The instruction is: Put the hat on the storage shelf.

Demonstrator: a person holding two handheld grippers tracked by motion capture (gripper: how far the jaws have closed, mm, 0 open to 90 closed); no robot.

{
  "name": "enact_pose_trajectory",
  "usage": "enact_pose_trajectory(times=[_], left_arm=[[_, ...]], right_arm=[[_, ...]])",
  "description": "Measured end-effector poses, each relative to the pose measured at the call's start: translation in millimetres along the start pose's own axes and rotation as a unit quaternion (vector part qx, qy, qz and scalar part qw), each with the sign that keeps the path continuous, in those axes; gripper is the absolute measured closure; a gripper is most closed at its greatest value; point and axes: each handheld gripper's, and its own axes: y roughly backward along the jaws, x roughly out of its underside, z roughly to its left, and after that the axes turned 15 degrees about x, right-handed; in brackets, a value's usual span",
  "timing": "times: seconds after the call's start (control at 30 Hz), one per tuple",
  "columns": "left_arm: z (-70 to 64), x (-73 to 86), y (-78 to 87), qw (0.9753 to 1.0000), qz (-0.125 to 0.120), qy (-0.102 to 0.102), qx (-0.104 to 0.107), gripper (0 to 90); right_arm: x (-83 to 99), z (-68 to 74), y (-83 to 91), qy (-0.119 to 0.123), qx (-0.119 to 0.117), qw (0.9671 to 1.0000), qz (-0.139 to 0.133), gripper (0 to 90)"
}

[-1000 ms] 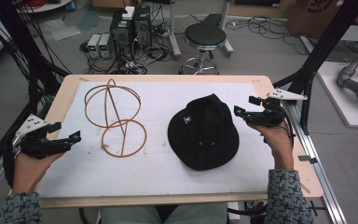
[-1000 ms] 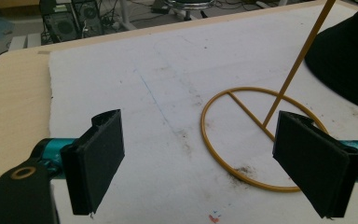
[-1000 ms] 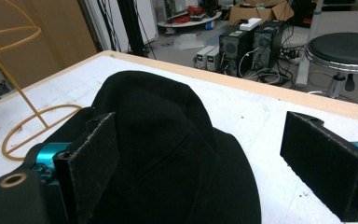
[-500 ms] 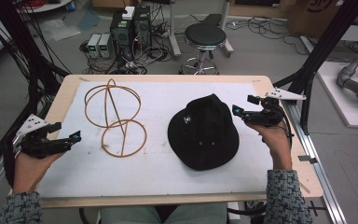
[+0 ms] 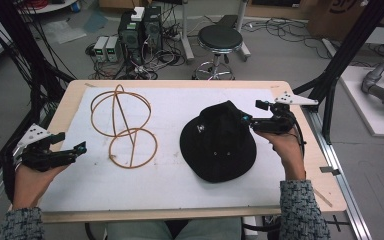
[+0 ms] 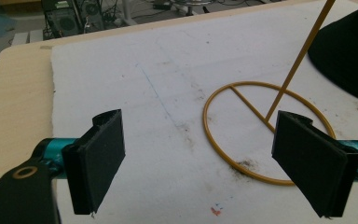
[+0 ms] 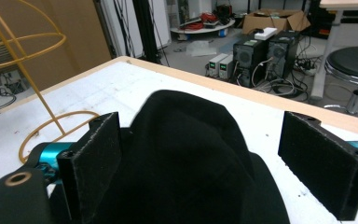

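- A black hat [image 5: 218, 142] lies crown up on the white mat [image 5: 180, 100], right of the middle of the surface [image 5: 75, 90].
- Your right claw [image 5: 250, 114] sits at the hat's far right edge, pointing left across it. Its jaws are spread wide, and in the right gripper view the hat's crown [image 7: 186, 154] rises between them; whether the pads [image 7: 324, 163] touch the cloth cannot be told.
- Your right hand [image 5: 285, 145] holds that claw from below, the speckled sleeve [image 5: 302, 212] reaching in from the near edge.
- Left of the hat, well apart from it, stands a tan wire stand [image 5: 125, 125]: a round ring flat on the mat, a rod rising from it, and a wire globe on top.
- Your left claw [image 5: 72, 150] rests at the near left of the surface, pointing right toward the stand's ring. Its jaws are spread and hold nothing; in the left gripper view the ring [image 6: 242, 126] lies on the mat beyond them.
- Behind the surface, on the floor, stand a black stool [image 5: 220, 42] and computer cases [image 5: 140, 30] among cables.
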Motion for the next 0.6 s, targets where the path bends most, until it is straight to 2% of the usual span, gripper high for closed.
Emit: enact_pose_trajectory(times=[0.2,0.37,0.6], left_arm=[[0.7,2.6,3.5,1.0,0.002,0.001,-0.005,17.4],[0.1,3.8,6.5,1.0,0.0,0.002,-0.007,17.4],[0.2,5.3,9.8,1.0,0.001,0.003,-0.009,17.4]], right_arm=[[-2.8,12.0,-8.2,0.007,-0.007,0.9999,-0.008,14.7],[-2.5,21.0,-17.4,0.012,-0.008,0.9999,-0.001,16.4],[-1.0,28.1,-26.2,0.0,-0.001,0.9999,-0.013,21.1]])
